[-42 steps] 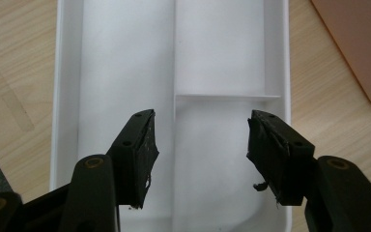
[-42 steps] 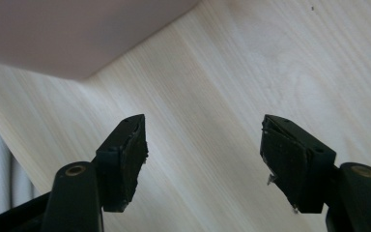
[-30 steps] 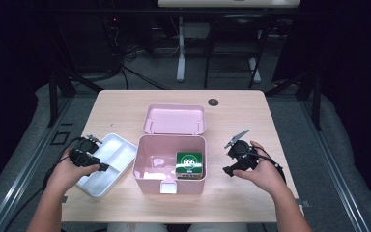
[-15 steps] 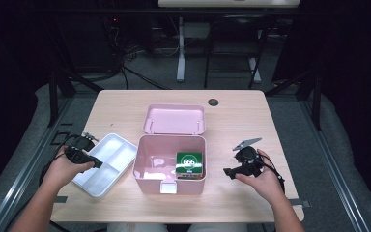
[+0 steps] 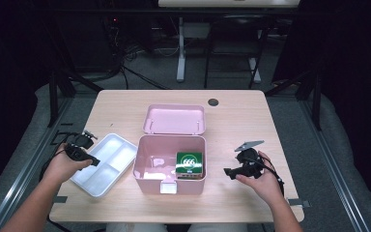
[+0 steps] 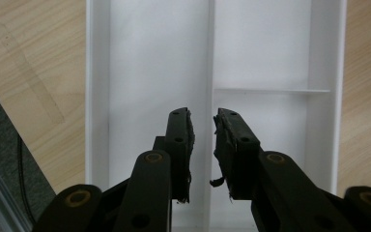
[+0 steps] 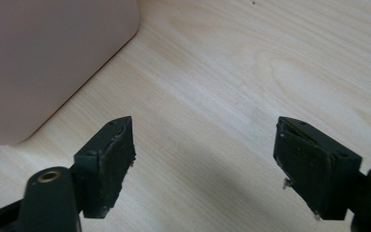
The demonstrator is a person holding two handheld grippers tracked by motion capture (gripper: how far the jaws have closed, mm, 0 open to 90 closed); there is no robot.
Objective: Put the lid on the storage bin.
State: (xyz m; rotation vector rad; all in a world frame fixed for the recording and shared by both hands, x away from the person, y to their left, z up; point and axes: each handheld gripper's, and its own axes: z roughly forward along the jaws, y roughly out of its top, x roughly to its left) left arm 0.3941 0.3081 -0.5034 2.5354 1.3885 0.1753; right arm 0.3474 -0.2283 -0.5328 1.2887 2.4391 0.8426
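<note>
An open pink box (image 5: 147,166) stands mid-table, its lid (image 5: 174,118) lying just behind it. Inside the box sits a green packet (image 5: 189,163) marked 666. A white divided tray (image 5: 121,154) lies left of the box. My left gripper (image 5: 95,161) hovers at the tray's left edge. In the left gripper view it (image 6: 203,116) hangs over the tray (image 6: 149,58), in line with its divider, its jaws a narrow gap apart and holding nothing. My right gripper (image 5: 229,166) is right of the box, wide open and empty (image 7: 204,125) above bare wood, with the box's wall (image 7: 43,58) beside it.
The wooden table (image 5: 232,121) has a round cable hole (image 5: 213,102) near its far edge. Dark floor, cables and stand legs lie beyond the table. Tape marks sit at the table's near corners.
My left hand has drawn slightly left toward the tray's outer edge. My right hand has drifted a little toward the table's near edge, away from the box.
</note>
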